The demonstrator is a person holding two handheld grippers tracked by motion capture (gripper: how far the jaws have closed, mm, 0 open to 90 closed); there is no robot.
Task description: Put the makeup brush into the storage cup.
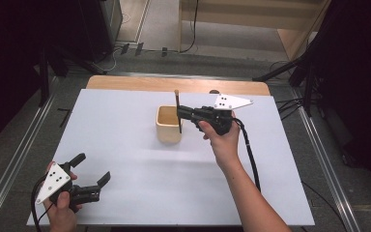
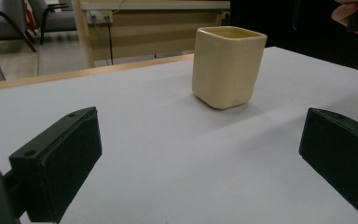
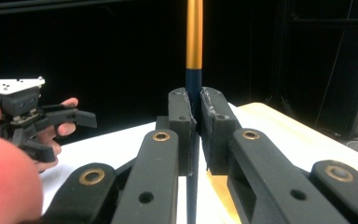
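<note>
A thin stick, dark below and orange above, stands upright with my right gripper shut on its dark part. In the right gripper view the stick rises between the two pads of that gripper. Its lower end hangs at the right wall of a cream square cup; I cannot tell whether it is inside. My left gripper rests open at the table's near left corner, holding nothing. In the left gripper view the cup stands beyond its open jaws.
A white sheet covers the table, with a wooden strip along the far edge. Metal rails and cables run along the floor on both sides. The left gripper also appears far off in the right gripper view.
</note>
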